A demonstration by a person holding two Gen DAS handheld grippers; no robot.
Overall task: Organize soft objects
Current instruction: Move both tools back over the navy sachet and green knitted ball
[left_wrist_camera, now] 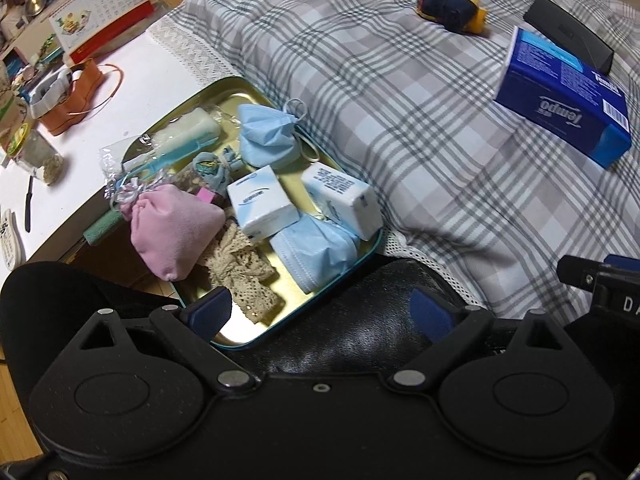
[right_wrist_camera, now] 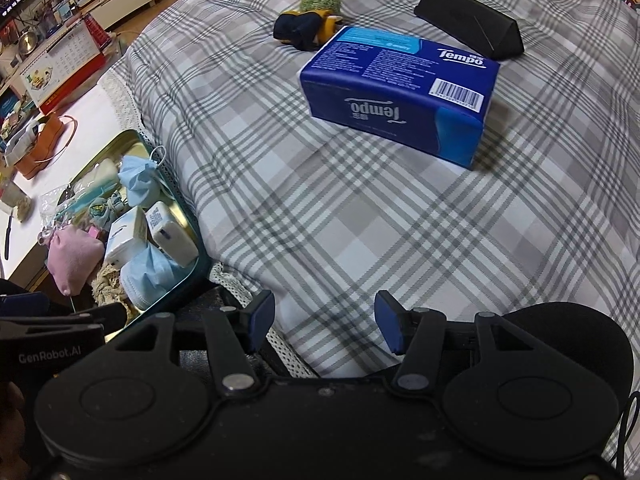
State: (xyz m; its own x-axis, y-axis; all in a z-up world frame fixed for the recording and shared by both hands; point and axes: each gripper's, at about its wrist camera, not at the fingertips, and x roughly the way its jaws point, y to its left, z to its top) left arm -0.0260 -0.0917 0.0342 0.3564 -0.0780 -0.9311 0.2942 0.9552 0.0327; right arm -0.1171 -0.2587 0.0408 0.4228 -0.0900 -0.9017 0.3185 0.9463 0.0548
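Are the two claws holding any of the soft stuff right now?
No, nothing is held. The left claw is open above the near end of the tin tray, touching nothing. The right claw is open too, with only the checked cloth below it.

Desk calendar (left_wrist_camera: 102, 12), orange pouch (left_wrist_camera: 76, 96) and knife (left_wrist_camera: 28, 204) on white bench (left_wrist_camera: 132, 68); black triangular case (right_wrist_camera: 470, 20) on plaid bedspread (right_wrist_camera: 360, 208).

The blue tissue pack (right_wrist_camera: 400, 92) on the bed reads "Tempo", once upright beside its barcode and once upside down. "GenRobot.AI" is printed on the left gripper's (right_wrist_camera: 52, 344) black body.
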